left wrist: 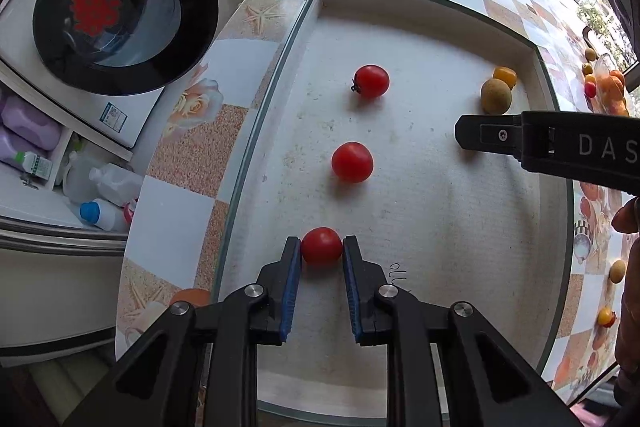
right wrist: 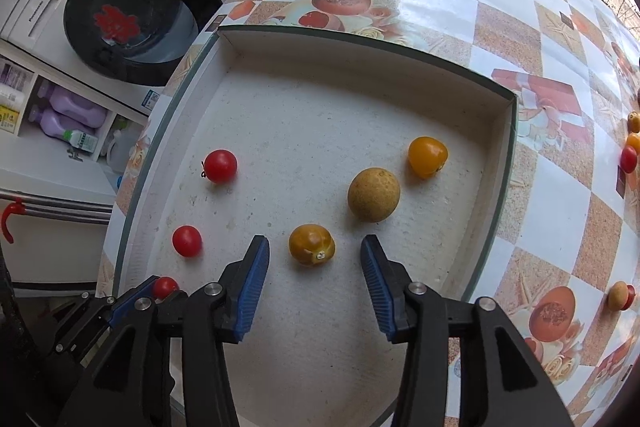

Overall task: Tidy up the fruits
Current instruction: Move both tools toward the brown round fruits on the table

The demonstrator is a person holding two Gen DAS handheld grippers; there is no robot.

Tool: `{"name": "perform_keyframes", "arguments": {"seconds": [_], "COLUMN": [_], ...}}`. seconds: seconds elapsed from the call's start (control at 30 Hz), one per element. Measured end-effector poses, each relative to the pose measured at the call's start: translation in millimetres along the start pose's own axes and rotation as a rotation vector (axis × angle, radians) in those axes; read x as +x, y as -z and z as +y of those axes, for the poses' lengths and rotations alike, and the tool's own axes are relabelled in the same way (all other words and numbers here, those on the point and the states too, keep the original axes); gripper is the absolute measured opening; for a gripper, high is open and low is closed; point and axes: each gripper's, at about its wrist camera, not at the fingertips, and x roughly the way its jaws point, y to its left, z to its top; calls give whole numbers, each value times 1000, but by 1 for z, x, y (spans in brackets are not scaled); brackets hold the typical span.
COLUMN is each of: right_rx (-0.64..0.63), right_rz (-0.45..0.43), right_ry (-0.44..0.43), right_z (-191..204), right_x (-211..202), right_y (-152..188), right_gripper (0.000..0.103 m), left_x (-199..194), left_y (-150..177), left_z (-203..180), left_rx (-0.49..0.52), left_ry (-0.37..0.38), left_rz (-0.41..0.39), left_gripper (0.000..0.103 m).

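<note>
A shallow white tray (left wrist: 400, 1) lies on the patterned table. My left gripper (left wrist: 321, 246) is shut on a red cherry tomato (left wrist: 321, 245) low over the tray floor; it also shows in the right wrist view (right wrist: 164, 287). Two more red tomatoes (left wrist: 352, 162) (left wrist: 371, 81) lie in a line beyond it. My right gripper (right wrist: 315, 253) is open, its fingers on either side of a yellow tomato (right wrist: 311, 244) that rests on the tray. A tan round fruit (right wrist: 373, 194) and another yellow tomato (right wrist: 427, 156) lie behind.
More small fruits (left wrist: 604, 85) lie on the table right of the tray, with single ones (right wrist: 619, 295) near its front right. A washing machine (left wrist: 120, 11) and shelves with bottles (left wrist: 28, 131) stand left of the table edge.
</note>
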Motion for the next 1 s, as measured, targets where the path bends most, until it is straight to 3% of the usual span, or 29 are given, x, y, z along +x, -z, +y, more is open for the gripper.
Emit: {"name": "perform_keyframes", "arguments": {"seconds": [0.03, 0.07, 0.13, 0.2, 0.37, 0.57, 1.0], "right_rx": [5, 13, 32, 48, 91, 168, 398], "right_rz": [-4, -8, -28, -49, -82, -121, -96], "right_ry": [-6, -13, -25, -37, -45, -8, 148], "right_z": [-1, -3, -7, -12, -29, -69, -169], "right_x": [-2, -5, -12, -21, -43, -72, -106], "right_y": [0, 0, 2, 4, 14, 37, 140], "right_gripper": [59, 61, 74, 80, 80, 80, 80], "left_x": [0, 0, -4, -12, -14, -28, -47], "left_y": [0, -1, 0, 0, -3, -13, -35], "left_z": [-1, -1, -2, -7, -23, -47, -150], "left_rx": [4, 9, 13, 39, 100, 154, 344], "left_ry": [-4, -11, 6, 11, 6, 7, 116], "left_rz": [1, 2, -16, -54, -29, -61, -112], "left_gripper": [23, 37, 76, 77, 77, 77, 77]}}
